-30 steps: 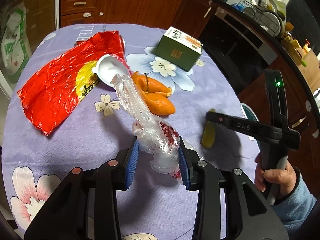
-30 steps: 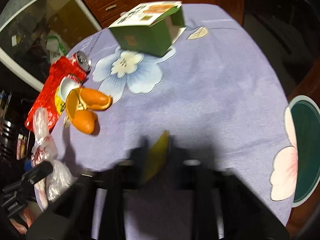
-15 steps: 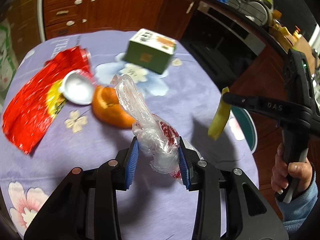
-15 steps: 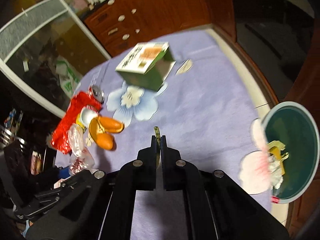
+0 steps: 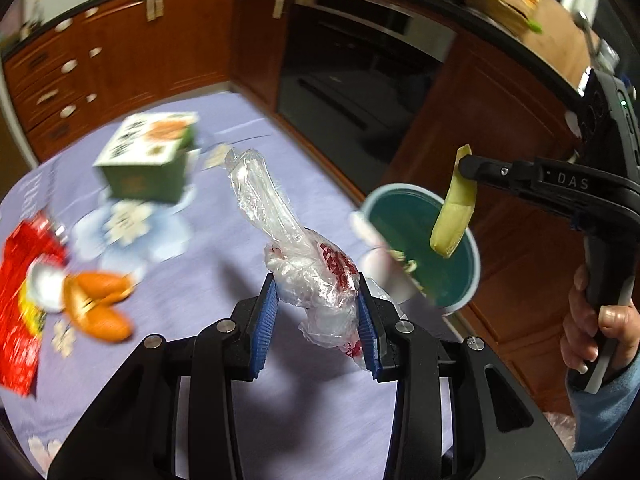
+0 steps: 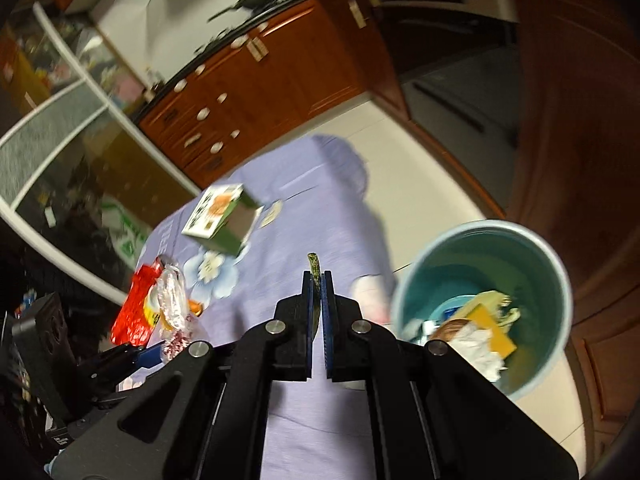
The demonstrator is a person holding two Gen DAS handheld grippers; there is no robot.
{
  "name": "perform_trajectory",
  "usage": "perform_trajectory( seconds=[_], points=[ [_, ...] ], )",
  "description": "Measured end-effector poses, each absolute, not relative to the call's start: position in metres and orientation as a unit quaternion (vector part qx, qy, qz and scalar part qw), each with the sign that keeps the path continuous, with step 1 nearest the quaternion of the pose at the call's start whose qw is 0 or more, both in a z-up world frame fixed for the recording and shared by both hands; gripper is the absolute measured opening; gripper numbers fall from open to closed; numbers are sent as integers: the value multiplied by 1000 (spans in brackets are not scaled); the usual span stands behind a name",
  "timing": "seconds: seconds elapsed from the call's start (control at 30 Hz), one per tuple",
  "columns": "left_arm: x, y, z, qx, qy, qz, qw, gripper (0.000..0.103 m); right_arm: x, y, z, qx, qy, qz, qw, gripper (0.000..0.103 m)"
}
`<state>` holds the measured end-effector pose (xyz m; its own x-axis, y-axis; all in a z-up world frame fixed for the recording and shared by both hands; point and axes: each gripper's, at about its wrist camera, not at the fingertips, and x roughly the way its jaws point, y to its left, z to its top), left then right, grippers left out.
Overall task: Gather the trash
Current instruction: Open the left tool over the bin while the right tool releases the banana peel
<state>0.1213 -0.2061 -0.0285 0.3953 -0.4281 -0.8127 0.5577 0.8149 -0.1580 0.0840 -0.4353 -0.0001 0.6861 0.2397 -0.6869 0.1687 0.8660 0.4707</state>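
We work in a kitchen with red-brown cabinets, over a table under a lilac flowered tablecloth (image 5: 208, 280). Our left gripper (image 5: 318, 318) is partly closed, its blue pads squeezing a crumpled clear plastic bag (image 5: 308, 268) that rises up past them. Our right gripper (image 6: 317, 286) is clamped flat on a banana peel (image 5: 454, 216), which dangles over the near rim of the teal trash bin (image 6: 556, 276) standing off the table's right edge, likely so both loads can drop in together. The bin already holds tissue and scraps. A green carton (image 5: 150, 164), orange peel (image 5: 98, 304) and a red wrapper (image 5: 20, 292) remain at the far left.
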Motion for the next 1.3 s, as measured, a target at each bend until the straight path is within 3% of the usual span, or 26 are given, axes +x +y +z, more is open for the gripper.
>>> perform_trajectory(
  seconds=[0.37,0.63,0.8,1.03,1.3],
  points=[
    [112,-335,-46,131,461,-362,800,38,40,-537,-10,296,382,-45,874,4],
    [113,-385,-73,155,482,-371,779,41,25,-576,-29,313,392,-72,862,4],
    [121,-397,-85,164,491,-360,776,60,25,-584,-40,321,399,-76,856,4],
    [131,-390,-92,161,502,-343,778,68,36,-579,-51,322,414,-68,849,4],
    [128,-371,-83,150,491,-328,793,89,52,-565,-66,320,438,-54,838,4]
  ],
)
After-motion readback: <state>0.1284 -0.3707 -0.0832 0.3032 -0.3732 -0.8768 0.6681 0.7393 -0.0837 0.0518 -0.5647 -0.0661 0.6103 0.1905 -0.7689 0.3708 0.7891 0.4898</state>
